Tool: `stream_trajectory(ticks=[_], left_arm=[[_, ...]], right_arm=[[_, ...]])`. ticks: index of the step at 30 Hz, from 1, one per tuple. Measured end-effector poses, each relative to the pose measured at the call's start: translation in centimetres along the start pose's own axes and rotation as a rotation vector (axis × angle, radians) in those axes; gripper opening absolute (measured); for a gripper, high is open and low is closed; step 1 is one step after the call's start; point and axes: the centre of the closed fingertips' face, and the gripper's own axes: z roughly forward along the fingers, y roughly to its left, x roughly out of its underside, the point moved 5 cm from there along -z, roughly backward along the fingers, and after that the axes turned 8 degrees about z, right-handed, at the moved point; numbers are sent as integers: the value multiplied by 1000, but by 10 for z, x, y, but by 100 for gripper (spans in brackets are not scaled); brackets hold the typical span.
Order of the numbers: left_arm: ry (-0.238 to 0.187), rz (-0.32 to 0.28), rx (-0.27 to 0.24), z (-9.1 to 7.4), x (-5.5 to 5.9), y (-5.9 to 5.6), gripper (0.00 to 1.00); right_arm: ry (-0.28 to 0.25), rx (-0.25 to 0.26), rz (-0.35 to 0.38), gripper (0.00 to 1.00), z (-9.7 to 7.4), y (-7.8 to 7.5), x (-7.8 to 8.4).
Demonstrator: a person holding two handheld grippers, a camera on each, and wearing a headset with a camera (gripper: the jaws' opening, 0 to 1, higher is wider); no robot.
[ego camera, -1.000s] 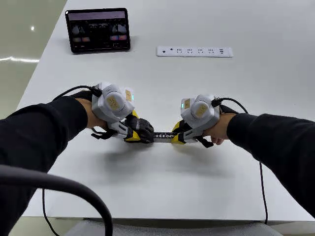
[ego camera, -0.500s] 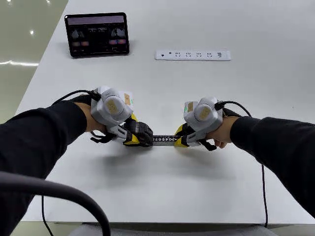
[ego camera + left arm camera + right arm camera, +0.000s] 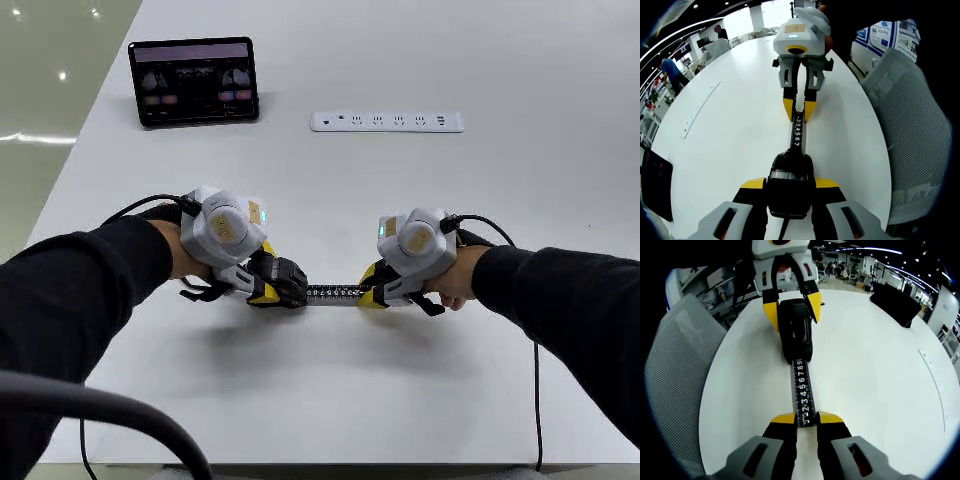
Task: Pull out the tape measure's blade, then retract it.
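- Okay, tape measure case [image 3: 791, 172]: black and chunky, on the white table [image 3: 330, 390] near your edge, between your two hands. It looks rigid and fairly heavy for its size, so it should take a firm squeeze without giving.
- Left gripper [image 3: 790, 183]: the yellow-tipped jaws are pressed against the two side faces of the case, clamping it. That's a good place to hold, since the faces are broad and it's unlikely to roll. The shell looks smooth, so it might creep out if you pull hard.
- Blade [image 3: 801, 392]: a short stretch is out, numbers facing up. It runs straight from the case mouth to the other gripper, low over the table. You can't tell whether it touches the surface.
- Right gripper [image 3: 807, 418]: the jaws are nearly together, pinching the blade's free end between the yellow tips. The end hook is hidden by the tips.
- Handling, as a judgement: the blade is a thin, springy metal strip, light and slick. It is stiff enough along its length but likely to kink if bent or twisted sideways. Expect a spring pull back toward the case.
- Take hold at the very end of the blade, as you have it, and pull in line with the case mouth.
- For the retract, feed the blade back under grip. Let loose, it would probably whip in and jerk the case.
- Tablet [image 3: 193, 80] and power strip [image 3: 386, 122]: on the far side of the table, well apart from the work.
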Motion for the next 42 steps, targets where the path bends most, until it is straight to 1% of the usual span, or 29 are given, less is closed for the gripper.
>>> stream_trajectory(ticks=[16, 24, 42], left_arm=[[1, -4, -1, 0, 0, 0, 30], [1, -5, 0, 0, -1, -1, 30], [0, -6, 1, 1, 1, 1, 30]], right_arm=[[11, 7, 12, 9, -10, -3, 12], [14, 7, 13, 9, -12, -4, 15], [26, 8, 26, 9, -21, -8, 26]])
